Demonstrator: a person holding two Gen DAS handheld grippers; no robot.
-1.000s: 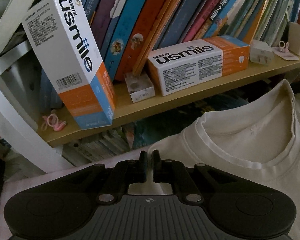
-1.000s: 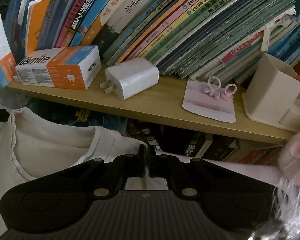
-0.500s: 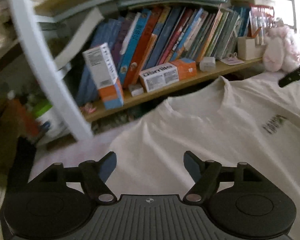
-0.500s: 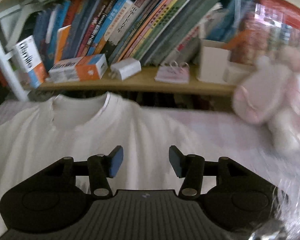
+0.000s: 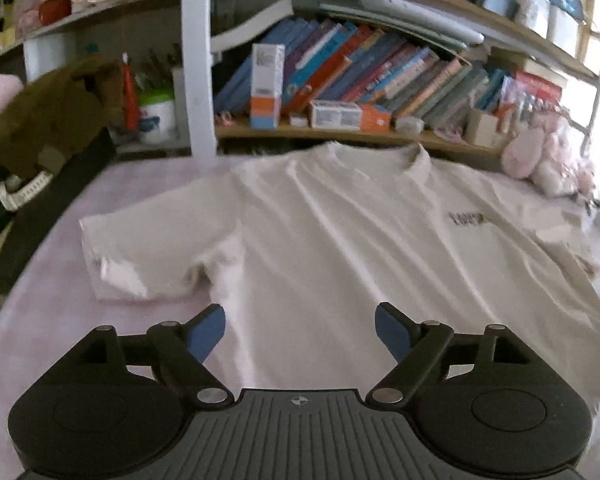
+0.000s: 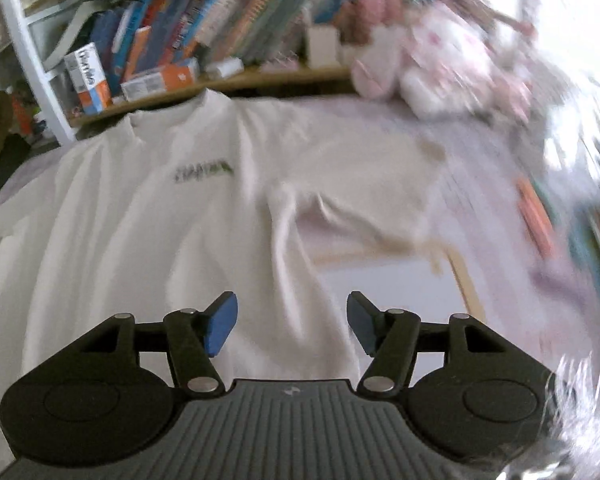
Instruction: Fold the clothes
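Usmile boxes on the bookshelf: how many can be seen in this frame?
2. One usmile box stands upright against the leaning books; the other usmile box lies flat on the shelf just right of it. More could be hidden behind the books.

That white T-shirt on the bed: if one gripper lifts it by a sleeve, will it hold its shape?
Probably not. The T-shirt lies in soft wrinkles, so it likely droops and folds. It looks thin, so probably light. The sleeve already curls at its edge, so it may bunch when pinched.
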